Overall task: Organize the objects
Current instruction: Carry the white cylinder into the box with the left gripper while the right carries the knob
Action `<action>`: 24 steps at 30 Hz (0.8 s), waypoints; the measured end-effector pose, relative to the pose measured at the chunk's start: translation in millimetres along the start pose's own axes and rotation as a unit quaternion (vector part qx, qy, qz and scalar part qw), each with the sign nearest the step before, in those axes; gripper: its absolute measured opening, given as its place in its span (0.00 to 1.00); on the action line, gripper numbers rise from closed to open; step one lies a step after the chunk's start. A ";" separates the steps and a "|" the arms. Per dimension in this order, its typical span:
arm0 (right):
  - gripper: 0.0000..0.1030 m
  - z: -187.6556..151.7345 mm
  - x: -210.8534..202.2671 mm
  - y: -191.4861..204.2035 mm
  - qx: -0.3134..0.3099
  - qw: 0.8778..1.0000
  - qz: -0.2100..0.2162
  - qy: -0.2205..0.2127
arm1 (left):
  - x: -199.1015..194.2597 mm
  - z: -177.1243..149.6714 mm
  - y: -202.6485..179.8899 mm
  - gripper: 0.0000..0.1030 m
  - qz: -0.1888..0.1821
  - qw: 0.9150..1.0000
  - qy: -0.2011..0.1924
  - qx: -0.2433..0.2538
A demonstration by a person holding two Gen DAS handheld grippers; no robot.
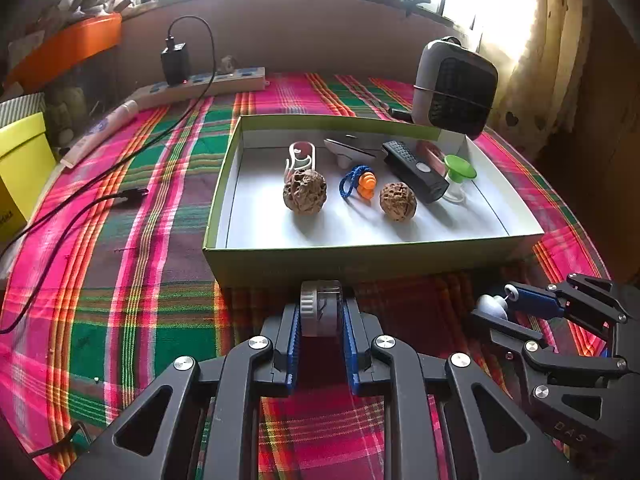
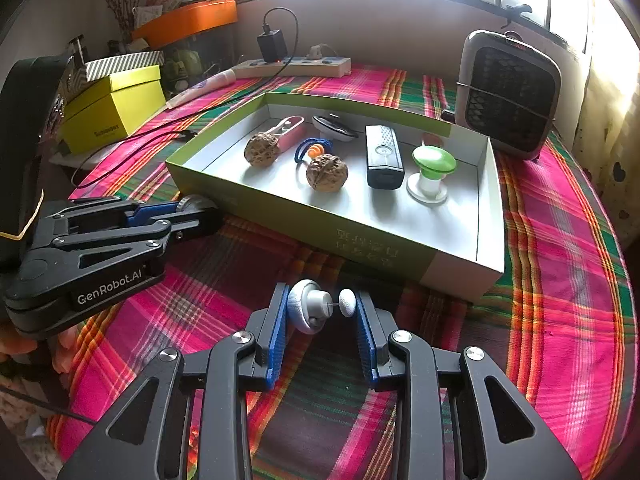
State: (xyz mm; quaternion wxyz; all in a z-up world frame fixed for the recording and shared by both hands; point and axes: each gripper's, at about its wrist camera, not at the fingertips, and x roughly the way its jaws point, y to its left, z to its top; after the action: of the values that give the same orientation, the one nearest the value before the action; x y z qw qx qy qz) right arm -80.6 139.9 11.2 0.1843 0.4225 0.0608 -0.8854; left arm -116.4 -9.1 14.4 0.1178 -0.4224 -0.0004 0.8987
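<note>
Left gripper point(image 1: 320, 316) is clamped tight on a small ridged wheel point(image 1: 320, 308), right up against the near wall of the green box point(image 1: 360, 258). Right gripper point(image 2: 322, 312), just in front of that box, pinches a white plunger piece point(image 2: 316, 310) end to end, jaws moderately apart.

"GenRobot.AI" stands on the left gripper point(image 2: 192, 210); the green box point(image 2: 360, 240) bears unreadable characters.
</note>
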 end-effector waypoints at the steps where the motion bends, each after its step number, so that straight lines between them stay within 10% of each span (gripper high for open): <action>1: 0.31 -0.1 0.1 0.0 0.000 1.000 0.000 0.000 | -0.1 -0.1 -0.1 0.17 0.000 1.000 0.000 0.000; 24: 0.31 3.7 -17.1 3.7 -0.012 1.000 -0.009 -0.026 | -22.1 5.5 -2.9 0.17 -0.004 1.000 -0.027 0.004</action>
State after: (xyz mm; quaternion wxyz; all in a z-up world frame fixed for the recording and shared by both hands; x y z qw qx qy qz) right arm -72.0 140.2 26.9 0.1828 0.3970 0.0703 -0.8967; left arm -106.3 -10.4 34.9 0.1233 -0.3976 -0.0018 0.9092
